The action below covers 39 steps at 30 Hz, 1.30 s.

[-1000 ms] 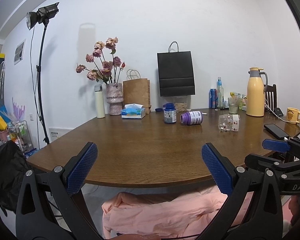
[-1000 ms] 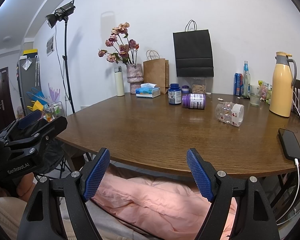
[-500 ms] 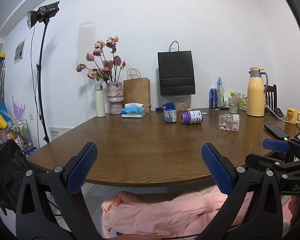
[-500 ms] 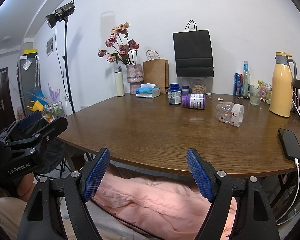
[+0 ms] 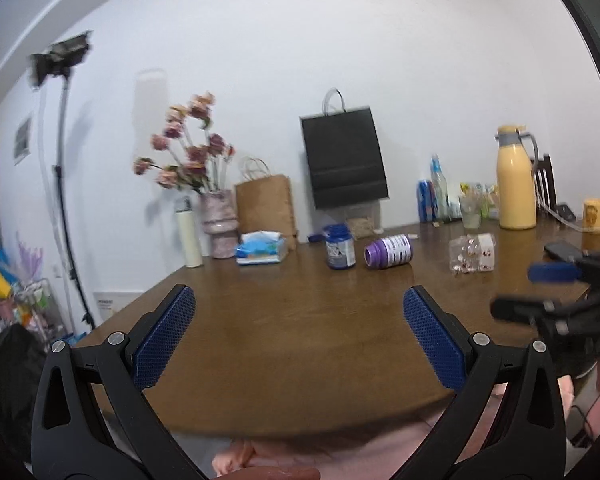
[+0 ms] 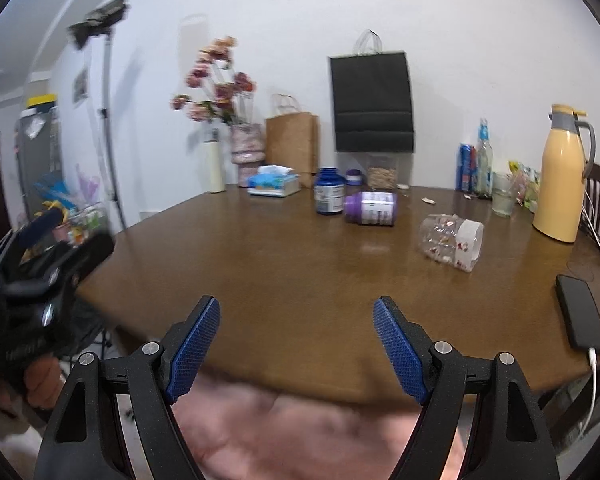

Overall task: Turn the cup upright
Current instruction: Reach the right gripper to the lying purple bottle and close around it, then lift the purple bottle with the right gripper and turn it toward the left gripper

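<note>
A clear plastic cup with small red prints and a white rim band lies on its side on the brown table, mouth toward the right. It also shows in the left wrist view. My right gripper is open and empty over the table's near edge, well short of the cup. My left gripper is open and empty over the near edge too, left of the cup. The right gripper shows at the right edge of the left wrist view.
A purple bottle lies on its side beside an upright blue bottle. A tissue pack, flower vase, paper bags, a yellow thermos, a glass and cans stand at the back. A phone charges at right. Pink cloth lies below the table edge.
Both grippers have moved forward and up over the table's near edge, so the cup and bottles look closer. Both views are motion-blurred. The jaws stay open.
</note>
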Each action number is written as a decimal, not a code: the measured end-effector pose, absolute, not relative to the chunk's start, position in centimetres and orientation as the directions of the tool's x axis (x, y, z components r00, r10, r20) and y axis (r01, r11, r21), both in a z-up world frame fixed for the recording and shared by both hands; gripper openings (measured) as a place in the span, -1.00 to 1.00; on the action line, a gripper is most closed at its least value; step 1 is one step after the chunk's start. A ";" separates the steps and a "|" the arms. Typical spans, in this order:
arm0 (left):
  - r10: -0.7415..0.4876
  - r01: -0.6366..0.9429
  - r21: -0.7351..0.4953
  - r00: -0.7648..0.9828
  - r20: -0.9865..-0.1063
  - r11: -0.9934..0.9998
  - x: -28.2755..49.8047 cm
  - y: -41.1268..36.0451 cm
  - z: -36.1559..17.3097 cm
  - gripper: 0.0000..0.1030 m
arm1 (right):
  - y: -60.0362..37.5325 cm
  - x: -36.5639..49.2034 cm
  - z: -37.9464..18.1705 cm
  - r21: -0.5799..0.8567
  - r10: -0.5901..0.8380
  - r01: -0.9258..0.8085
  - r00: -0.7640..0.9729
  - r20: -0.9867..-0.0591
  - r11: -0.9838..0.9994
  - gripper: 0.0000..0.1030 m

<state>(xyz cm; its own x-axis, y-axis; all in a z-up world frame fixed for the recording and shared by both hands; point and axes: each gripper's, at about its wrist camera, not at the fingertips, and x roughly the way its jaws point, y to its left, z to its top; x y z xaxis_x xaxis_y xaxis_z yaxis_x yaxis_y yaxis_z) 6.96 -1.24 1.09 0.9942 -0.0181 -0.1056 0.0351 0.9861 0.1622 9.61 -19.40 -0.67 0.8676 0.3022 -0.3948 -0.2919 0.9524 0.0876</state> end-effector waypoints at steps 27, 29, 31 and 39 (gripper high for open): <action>-0.142 0.147 -0.018 0.902 -0.409 0.989 34.7 2.1 4.3 1.00 | -20.9 49.8 -2.8 0.294 0.051 0.205 0.736 -0.675 0.934 0.64; -0.149 0.147 -0.037 0.895 -0.421 0.988 34.9 2.6 4.2 1.00 | -21.2 49.9 -2.6 0.301 0.087 0.163 0.736 -0.672 0.939 0.63; -0.163 0.150 -0.064 0.890 -0.425 0.987 35.0 3.1 4.1 1.00 | -21.1 49.7 -2.5 0.298 0.138 0.099 0.721 -0.679 0.949 0.63; -0.186 0.175 -0.066 0.873 -0.452 0.982 33.4 2.0 4.2 1.00 | -16.0 44.3 -2.2 0.266 0.416 -0.326 0.598 -0.685 0.907 0.62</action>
<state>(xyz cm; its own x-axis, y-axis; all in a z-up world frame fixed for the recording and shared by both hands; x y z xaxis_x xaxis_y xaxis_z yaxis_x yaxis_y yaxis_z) 33.38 2.02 4.23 0.8727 -0.1857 -0.4516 0.1750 0.9824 -0.0658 44.28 -15.98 -2.21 0.5984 0.4157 -0.6849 -0.3257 0.9073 0.2661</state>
